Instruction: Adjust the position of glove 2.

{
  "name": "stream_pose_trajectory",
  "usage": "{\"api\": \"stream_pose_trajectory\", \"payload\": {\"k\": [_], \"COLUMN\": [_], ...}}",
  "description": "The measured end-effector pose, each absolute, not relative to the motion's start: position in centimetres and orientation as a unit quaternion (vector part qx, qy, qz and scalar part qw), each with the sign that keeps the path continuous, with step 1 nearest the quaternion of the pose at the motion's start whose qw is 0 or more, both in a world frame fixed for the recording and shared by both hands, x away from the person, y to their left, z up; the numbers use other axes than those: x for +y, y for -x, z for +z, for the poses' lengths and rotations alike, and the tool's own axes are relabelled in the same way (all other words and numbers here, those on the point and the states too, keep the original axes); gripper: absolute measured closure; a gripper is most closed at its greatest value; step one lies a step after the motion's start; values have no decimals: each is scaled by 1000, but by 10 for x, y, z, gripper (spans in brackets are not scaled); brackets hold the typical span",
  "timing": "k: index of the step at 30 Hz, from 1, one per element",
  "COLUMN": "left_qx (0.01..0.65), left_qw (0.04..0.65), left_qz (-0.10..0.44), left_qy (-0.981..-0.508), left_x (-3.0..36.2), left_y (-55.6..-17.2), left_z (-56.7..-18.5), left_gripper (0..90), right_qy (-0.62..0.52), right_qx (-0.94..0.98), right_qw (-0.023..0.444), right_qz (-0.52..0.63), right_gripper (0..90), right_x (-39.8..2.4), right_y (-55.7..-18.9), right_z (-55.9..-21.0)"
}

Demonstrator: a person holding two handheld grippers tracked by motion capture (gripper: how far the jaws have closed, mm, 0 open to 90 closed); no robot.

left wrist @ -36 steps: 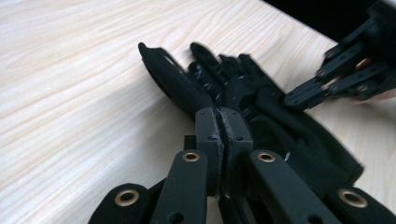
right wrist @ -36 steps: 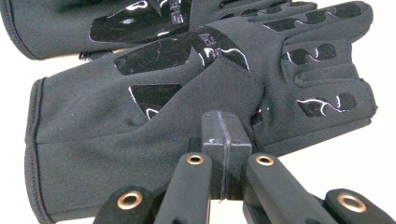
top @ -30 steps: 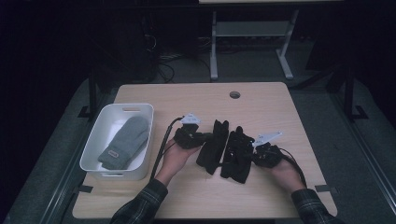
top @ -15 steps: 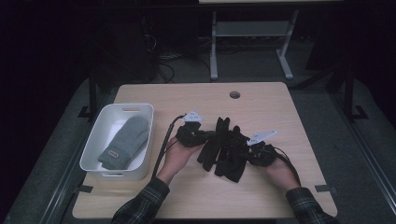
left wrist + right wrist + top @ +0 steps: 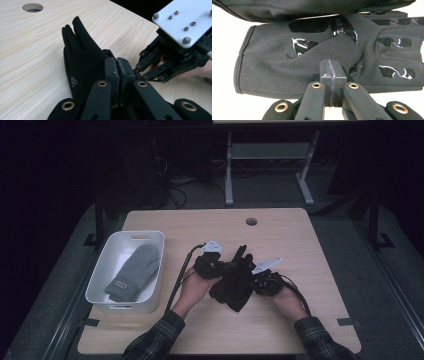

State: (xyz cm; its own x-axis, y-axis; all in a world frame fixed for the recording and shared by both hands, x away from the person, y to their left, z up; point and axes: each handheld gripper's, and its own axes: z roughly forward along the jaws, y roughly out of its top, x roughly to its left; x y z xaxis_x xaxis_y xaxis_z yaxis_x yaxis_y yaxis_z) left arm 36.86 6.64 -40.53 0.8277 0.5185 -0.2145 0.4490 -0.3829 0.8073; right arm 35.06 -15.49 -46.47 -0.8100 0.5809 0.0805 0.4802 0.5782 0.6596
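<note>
Two black gloves lie overlapped in a dark heap (image 5: 235,282) at the middle of the table. My left gripper (image 5: 220,268) comes at the heap from its left and is shut on the edge of one black glove (image 5: 82,57), whose fingers point toward the table's far side. The left jaws (image 5: 117,67) stand pressed together. From the right, my right gripper (image 5: 256,281) is shut on the thumb flap of the other black glove (image 5: 287,65), palm side with glossy grip patches facing its camera. The first glove (image 5: 312,7) crosses above it. The right gripper (image 5: 137,72) sits close beside the left one.
A white bin (image 5: 150,238) stands at the table's left with a grey mitten (image 5: 132,272) inside. A round cable hole (image 5: 251,221) is in the tabletop (image 5: 200,330) toward the far edge. Cables trail from both grippers toward the person. A desk frame stands beyond the table.
The two gloves lay side by side and apart; both grippers have drawn together, the right one moving left, so the gloves now overlap in one heap.
</note>
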Motion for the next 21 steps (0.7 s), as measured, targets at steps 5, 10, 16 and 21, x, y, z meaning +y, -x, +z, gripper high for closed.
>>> {"api": "stream_pose_trajectory", "payload": {"k": [5, 10, 16, 21], "left_qx": [283, 281, 274, 271], "left_qw": [464, 460, 458, 457], "left_qz": [32, 28, 21, 15], "left_qy": [-839, -842, -846, -847], "left_x": [61, 55, 48, 40], "left_y": [-366, -364, -363, -360], "left_z": [-411, -415, -418, -422], "left_gripper": [871, 871, 870, 867], "right_qy": [-298, -295, -308, -323], "right_qx": [887, 886, 880, 872], "right_qw": [70, 72, 77, 81], "right_qz": [346, 350, 353, 359], "right_gripper": [900, 900, 900, 900], "right_x": [-151, -156, -170, -181], "right_y": [-350, -350, -350, -351], "right_z": [-464, -462, -458, -455]}}
